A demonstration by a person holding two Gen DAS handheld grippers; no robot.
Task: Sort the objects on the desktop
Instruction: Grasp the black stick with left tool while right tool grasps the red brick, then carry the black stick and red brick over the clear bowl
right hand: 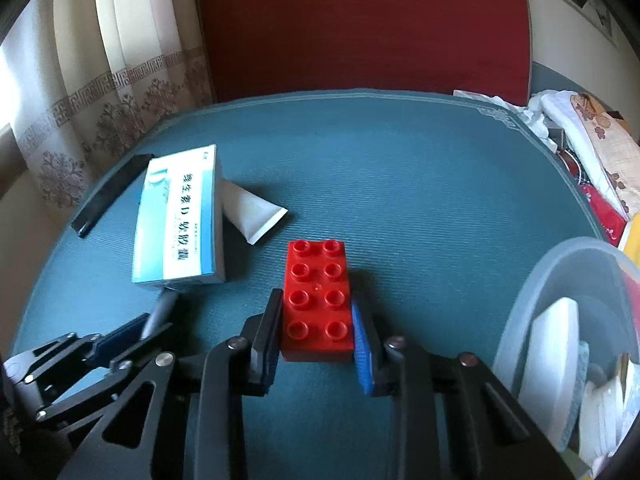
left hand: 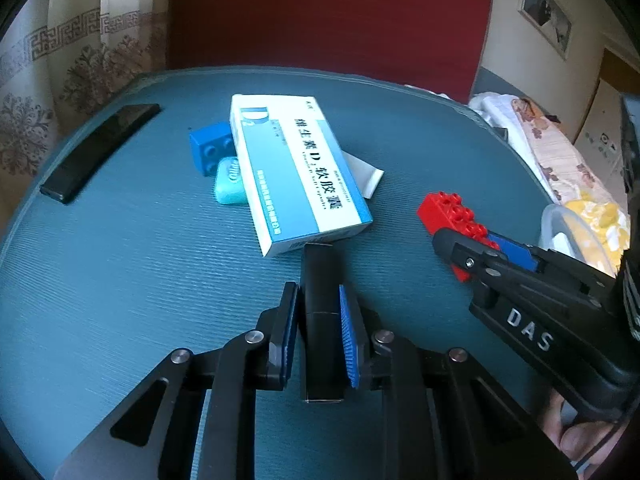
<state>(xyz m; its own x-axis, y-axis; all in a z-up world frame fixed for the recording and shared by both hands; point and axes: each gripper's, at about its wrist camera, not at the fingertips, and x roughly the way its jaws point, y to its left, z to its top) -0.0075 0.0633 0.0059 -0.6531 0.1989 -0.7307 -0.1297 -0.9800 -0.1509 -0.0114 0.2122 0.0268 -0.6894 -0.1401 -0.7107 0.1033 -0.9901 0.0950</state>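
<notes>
So, going left to right across the teal mat [left hand: 120, 260]: there's a flat black bar [left hand: 100, 152] out near the left edge, then a little pile made of a blue brick [left hand: 210, 146], a mint-green case [left hand: 229, 182] and a white tube [right hand: 252, 212], all tucked under or against the medicine box [left hand: 298, 172]. We'd guess that heap is just the unsorted stuff waiting its turn.

Our left gripper [left hand: 318, 320] has its pads closed on a slim black stick [left hand: 320, 300], maybe a pen or a lipstick, can't tell. The stick's long axis runs straight along the fingers, its far tip nearly touching the box's near corner, and it's held mid-body so it won't swing.

Our right gripper [right hand: 316, 332] is clamped on the near half of the red brick [right hand: 318, 292], a 2-by-4 with 8 studs facing up. Its long axis points away from us, toward the back of the mat, bottom seemingly on or just above it. The clear bin [right hand: 560, 280] sits just to the right with a few items in it, so that's probably where the brick goes.
</notes>
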